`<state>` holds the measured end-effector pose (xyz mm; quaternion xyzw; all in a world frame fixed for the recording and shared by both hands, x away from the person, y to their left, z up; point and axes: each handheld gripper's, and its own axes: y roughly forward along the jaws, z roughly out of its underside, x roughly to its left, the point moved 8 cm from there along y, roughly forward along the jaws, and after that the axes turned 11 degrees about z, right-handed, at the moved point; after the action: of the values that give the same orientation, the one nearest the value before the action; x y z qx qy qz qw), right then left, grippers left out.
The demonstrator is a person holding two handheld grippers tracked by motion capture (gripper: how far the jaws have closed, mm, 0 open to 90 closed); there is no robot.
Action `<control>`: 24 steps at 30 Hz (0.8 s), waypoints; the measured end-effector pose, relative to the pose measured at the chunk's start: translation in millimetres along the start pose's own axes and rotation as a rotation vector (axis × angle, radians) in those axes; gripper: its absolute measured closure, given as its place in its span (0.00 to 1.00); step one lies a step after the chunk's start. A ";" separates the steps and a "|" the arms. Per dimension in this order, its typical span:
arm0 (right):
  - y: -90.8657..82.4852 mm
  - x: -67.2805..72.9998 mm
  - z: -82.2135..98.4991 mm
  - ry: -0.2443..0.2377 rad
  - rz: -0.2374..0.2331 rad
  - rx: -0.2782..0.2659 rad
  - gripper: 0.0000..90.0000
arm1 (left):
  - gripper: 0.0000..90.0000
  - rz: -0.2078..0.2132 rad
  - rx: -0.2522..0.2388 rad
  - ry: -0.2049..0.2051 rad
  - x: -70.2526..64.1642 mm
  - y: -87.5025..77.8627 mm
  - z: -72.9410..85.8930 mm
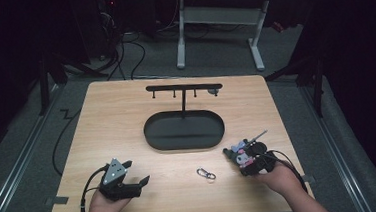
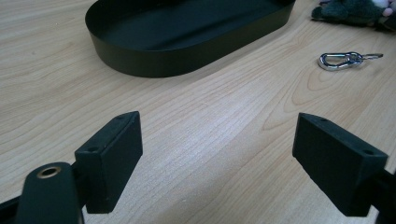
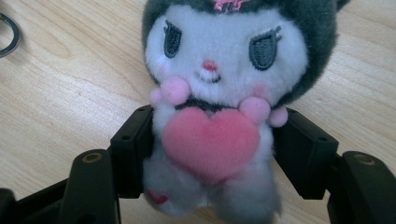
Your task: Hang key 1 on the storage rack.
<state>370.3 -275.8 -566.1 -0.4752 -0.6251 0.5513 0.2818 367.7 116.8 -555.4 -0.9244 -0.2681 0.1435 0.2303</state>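
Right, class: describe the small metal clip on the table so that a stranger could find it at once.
Start at the black oval tray in the middle of the wooden table. Just in front of it, toward the person, lies the clip, between the two grippers. It is the only shiny silver thing there, with a small ring attached.

Premises: a dim lab or recording workroom. A light wooden bench [image 1: 127, 120] stands on grey carpet [image 1: 213, 59]. Beyond the bench, far from either claw, loose cables [image 1: 132, 50] trail across the floor beside a white-framed desk [image 1: 218, 28]. Surroundings are dark.
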 end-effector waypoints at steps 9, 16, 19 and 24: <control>-5.8 1.9 -2.4 -0.018 -0.004 -0.045 0.53 | 0.19 0.008 0.011 0.010 -1.2 9.0 -3.4; -13.4 4.9 0.3 -0.027 -0.021 -0.062 0.54 | 0.19 0.022 0.033 0.033 -4.7 14.4 -1.4; -18.9 7.8 1.6 -0.021 -0.040 -0.069 0.54 | 0.19 0.028 0.035 0.034 -5.7 14.8 -1.0; -26.7 9.6 2.5 -0.028 -0.049 -0.085 0.54 | 0.19 0.027 0.039 0.051 -6.4 14.3 -0.3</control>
<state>356.8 -266.6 -542.8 -0.4636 -0.6633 0.5237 0.2662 368.7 102.4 -561.4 -0.9266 -0.2467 0.1284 0.2529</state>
